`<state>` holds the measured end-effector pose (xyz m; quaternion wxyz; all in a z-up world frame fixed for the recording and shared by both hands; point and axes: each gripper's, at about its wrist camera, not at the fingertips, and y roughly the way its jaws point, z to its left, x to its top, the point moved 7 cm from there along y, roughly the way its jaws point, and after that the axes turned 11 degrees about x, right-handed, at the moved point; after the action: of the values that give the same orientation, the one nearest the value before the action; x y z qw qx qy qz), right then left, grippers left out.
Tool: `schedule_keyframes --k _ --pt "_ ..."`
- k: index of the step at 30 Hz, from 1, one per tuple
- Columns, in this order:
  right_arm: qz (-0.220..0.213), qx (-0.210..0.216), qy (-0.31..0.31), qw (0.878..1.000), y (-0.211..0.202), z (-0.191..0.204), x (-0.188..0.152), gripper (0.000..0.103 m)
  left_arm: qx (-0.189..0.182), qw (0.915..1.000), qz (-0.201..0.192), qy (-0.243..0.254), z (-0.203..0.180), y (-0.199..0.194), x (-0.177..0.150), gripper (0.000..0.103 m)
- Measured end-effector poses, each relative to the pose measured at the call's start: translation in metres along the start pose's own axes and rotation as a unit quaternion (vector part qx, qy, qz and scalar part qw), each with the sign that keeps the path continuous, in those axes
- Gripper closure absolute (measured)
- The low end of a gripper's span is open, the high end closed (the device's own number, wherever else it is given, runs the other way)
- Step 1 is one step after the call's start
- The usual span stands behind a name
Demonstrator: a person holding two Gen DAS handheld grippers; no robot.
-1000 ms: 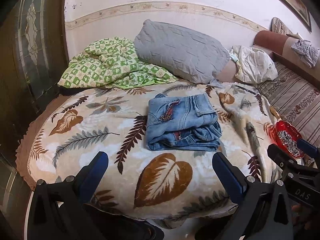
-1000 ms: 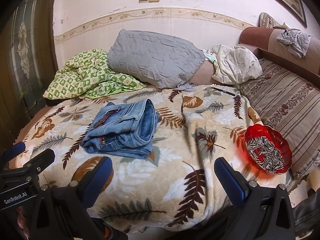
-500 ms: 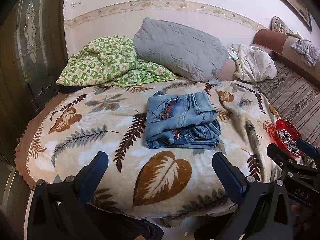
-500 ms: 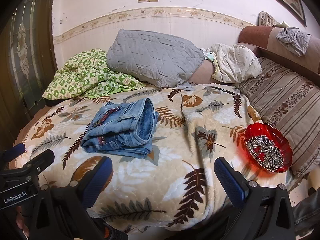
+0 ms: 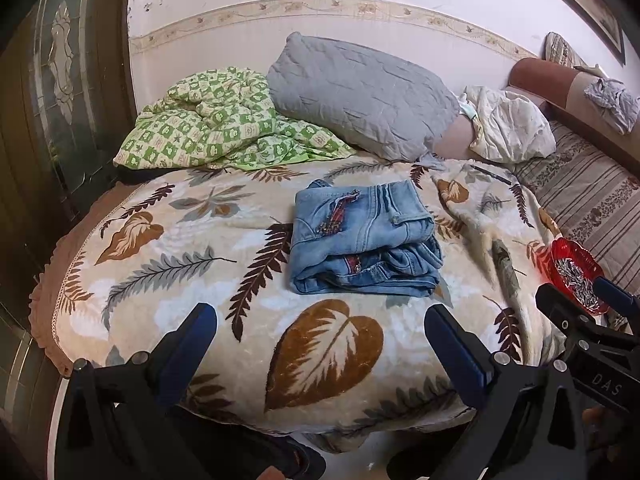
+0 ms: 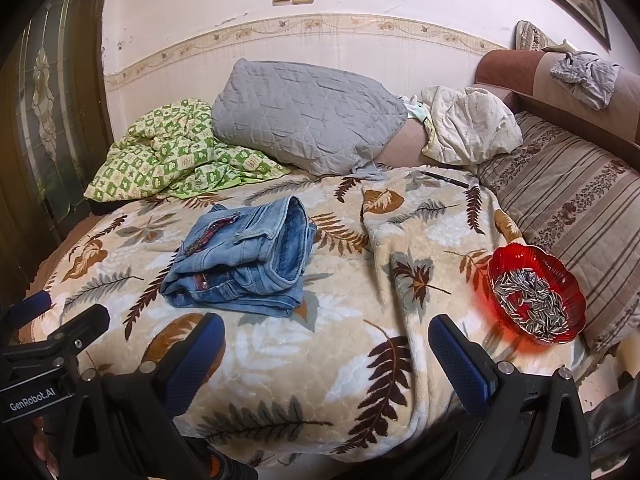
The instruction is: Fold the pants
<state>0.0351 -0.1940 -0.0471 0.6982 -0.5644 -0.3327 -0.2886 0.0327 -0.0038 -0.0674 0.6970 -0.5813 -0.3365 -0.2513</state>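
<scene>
Both tools held wide, nothing gripped.
Pants [image 5: 364, 240] lie folded on the bed [image 5: 200, 280]; only a final check is judged left.

Two legible markings only.

"GenRobot.AI", white print on the black body of the left hand-held gripper [image 6: 38, 308], seen at about 8 o'clock in the right wrist view, lettering tilted slightly upward to the right.

"DAS", pale raised letters on the black body of the right hand-held gripper [image 5: 592, 300], at about 4 o'clock in the left wrist view.

No readable print on the jeans, bedding, wall switches or red bowl.
</scene>
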Motion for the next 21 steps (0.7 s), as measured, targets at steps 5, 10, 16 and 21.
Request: schedule_keyframes --k 5,10,16,21 --pt "0.002 0.0 0.002 1.0 0.0005 0.0006 -0.0007 0.0 0.0 1.0 -0.001 0.001 0.0005 0.0004 0.0001 0.0" --pt "0.002 -0.001 0.003 1.0 0.0005 0.0012 -0.0009 0.0 -0.002 1.0 0.002 0.001 0.0 0.0002 -0.0001 0.0" --pt "0.002 0.0 0.003 1.0 0.0007 0.0006 -0.0008 0.0 0.0 1.0 0.003 0.002 -0.0009 0.0003 -0.0002 0.0" --pt "0.002 -0.001 0.003 1.0 0.001 0.0003 -0.0007 0.0 0.0 1.0 0.004 0.002 -0.0011 0.001 -0.0003 0.0"
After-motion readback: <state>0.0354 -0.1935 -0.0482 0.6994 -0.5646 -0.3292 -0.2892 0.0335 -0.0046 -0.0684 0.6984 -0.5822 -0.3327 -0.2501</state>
